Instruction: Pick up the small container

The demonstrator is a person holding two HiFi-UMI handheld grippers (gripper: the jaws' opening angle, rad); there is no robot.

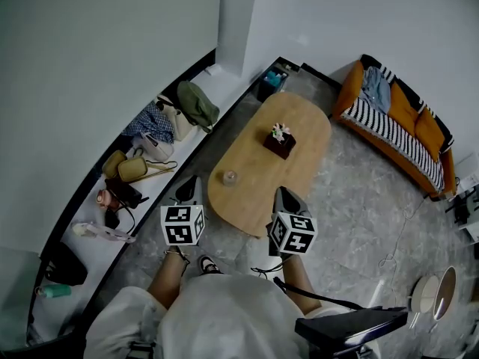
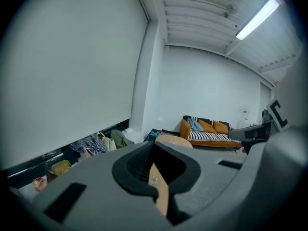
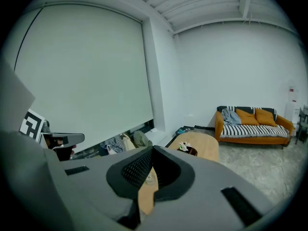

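The small container [image 1: 228, 177] is a clear little glass that stands near the near left end of the oval wooden table [image 1: 299, 126]. My left gripper [image 1: 191, 181] hovers just left of the table's near end, and my right gripper [image 1: 283, 193] hovers over its near right edge. Both point toward the table, with the glass between and a little beyond them. In the left gripper view the jaws of that gripper [image 2: 153, 144] meet at the tips, and the glass [image 2: 155, 177] shows through the gap behind them. The right gripper [image 3: 152, 148] is shut too, empty, and its view shows the glass [image 3: 150, 177].
A dark box with flowers [image 1: 279, 140] stands mid-table. Bags and clothes [image 1: 161, 126] line the ledge along the left wall. An orange sofa [image 1: 408, 118] is at the far right, a blue bin [image 1: 273, 81] beyond the table, and a black seat [image 1: 352, 324] by my right leg.
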